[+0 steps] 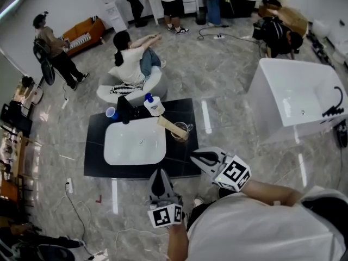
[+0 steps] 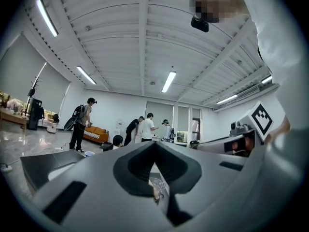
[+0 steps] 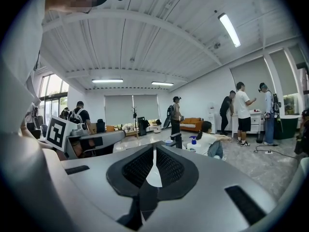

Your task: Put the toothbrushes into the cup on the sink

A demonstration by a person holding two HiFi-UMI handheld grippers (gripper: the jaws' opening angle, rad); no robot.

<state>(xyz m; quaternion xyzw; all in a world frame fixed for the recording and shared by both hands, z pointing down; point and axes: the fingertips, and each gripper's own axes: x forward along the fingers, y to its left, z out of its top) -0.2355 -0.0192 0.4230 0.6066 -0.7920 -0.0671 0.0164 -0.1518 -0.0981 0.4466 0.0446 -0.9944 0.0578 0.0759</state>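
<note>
Status check, task progress.

- Left gripper (image 1: 161, 174): jaws fully together, nothing between them. It points level across the near edge of the black countertop (image 1: 98, 157).
- Right gripper (image 1: 194, 155): in its own view the tips meet with only a sliver of light below them, and no object sits in that slot. I read it as closed and empty. It hangs off the counter's near right corner.
- Glass cup (image 1: 181, 131): stands upright on the countertop, just beside the right rim of the white sink (image 1: 135, 144). It is ahead of the left jaws and a little to their right, and ahead of the right jaws and slightly to their left. It is well apart from both. In the left gripper view it shows through the gap under the closed tips.
- Toothbrushes (image 1: 169, 125): a tan, stick-shaped form leans out of the cup's mouth, slanting away from both jaws. It is too small to count pieces or to confirm that the lower ends sit inside the glass.
- Other items beyond the sink, far from the jaws: faucet (image 1: 124, 111), blue cup (image 1: 111, 113), white pump bottle (image 1: 154, 105).

Judgement — the placement looks done or very nearly so. Both grippers are empty and stand clear of the cup, and I see no loose toothbrush on the counter or in the basin.

What is left, if anything — confirm that all the brushes are seated in the glass, and draw the grippers back.
</note>
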